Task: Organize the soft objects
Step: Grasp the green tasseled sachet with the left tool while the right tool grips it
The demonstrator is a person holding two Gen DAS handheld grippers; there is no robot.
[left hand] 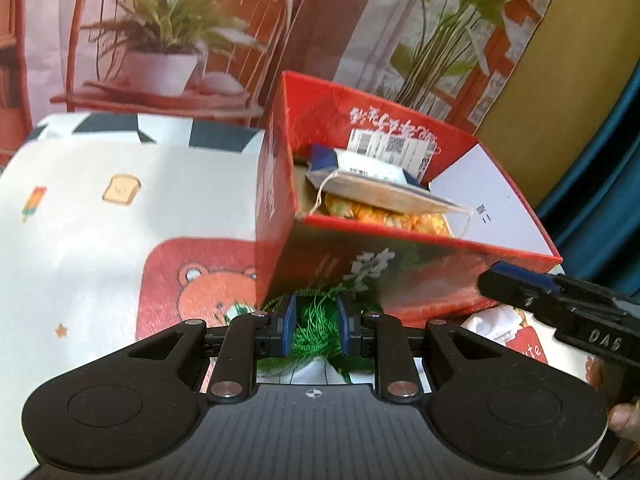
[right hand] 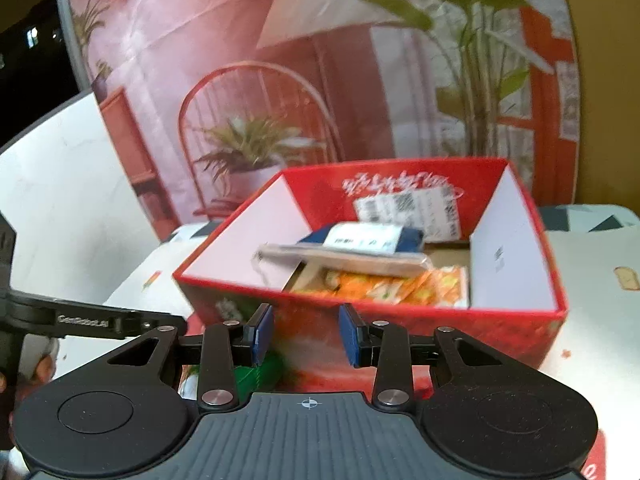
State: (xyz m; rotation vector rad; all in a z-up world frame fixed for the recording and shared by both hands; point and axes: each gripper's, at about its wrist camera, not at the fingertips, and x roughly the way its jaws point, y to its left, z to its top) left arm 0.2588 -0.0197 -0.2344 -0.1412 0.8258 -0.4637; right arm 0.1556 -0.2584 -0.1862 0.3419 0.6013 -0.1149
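A red open box [left hand: 400, 248] stands on the table; it also shows in the right wrist view [right hand: 516, 312]. Inside lie an orange soft item [left hand: 384, 214], [right hand: 392, 286] and a blue and tan packet with a white label [left hand: 372, 182], [right hand: 360, 244]. My left gripper [left hand: 316, 328] is shut on a green tufted soft object [left hand: 314, 330], just in front of the box's near wall. My right gripper [right hand: 308, 334] is open and empty, close to the box's front wall; its arm shows at the right in the left wrist view [left hand: 560, 304].
A white tablecloth with cartoon prints [left hand: 100, 200] covers the table. A red bear-print mat [left hand: 200, 280] lies beside the box. A white and red cloth item [left hand: 516, 332] lies at the right. A printed backdrop with plants [left hand: 168, 40] stands behind.
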